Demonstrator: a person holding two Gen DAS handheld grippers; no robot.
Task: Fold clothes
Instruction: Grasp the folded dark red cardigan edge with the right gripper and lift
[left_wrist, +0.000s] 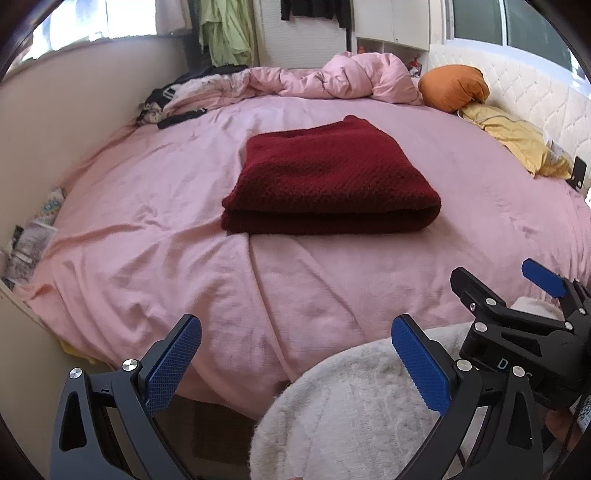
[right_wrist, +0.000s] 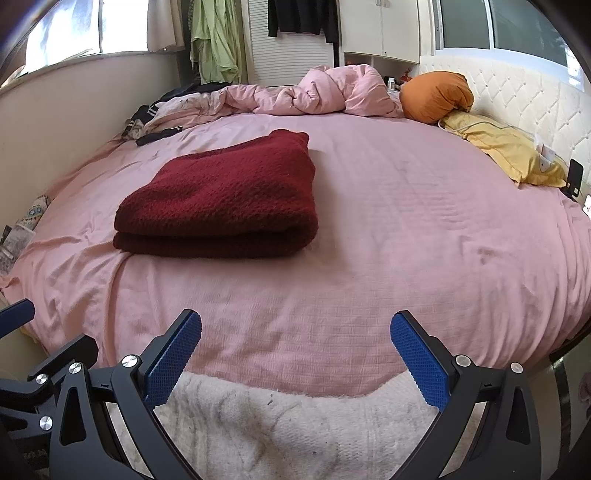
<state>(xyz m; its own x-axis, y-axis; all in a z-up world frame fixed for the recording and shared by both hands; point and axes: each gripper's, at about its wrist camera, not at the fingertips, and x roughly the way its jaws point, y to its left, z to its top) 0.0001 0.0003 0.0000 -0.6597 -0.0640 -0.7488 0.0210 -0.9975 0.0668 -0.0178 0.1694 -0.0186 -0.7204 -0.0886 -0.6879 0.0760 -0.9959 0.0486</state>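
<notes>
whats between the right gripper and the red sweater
Only bare pink sheet lies between the right gripper and the red sweater, in the right wrist view.

A bed (left_wrist: 332, 280) covered by a pink sheet carries a folded dark red sweater (left_wrist: 328, 181) near its middle. Beyond the sweater lies a bunched pink duvet (left_wrist: 332, 79), with an orange pillow (left_wrist: 454, 86) and a yellow pillow (left_wrist: 517, 142) to the sweater's right.

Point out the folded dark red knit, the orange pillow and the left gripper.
folded dark red knit (left_wrist: 328, 173): left wrist view, centre of its top layer.
orange pillow (right_wrist: 436, 94): right wrist view, middle of its bulge.
left gripper (left_wrist: 295, 365): left wrist view, midway between fingertips.
</notes>
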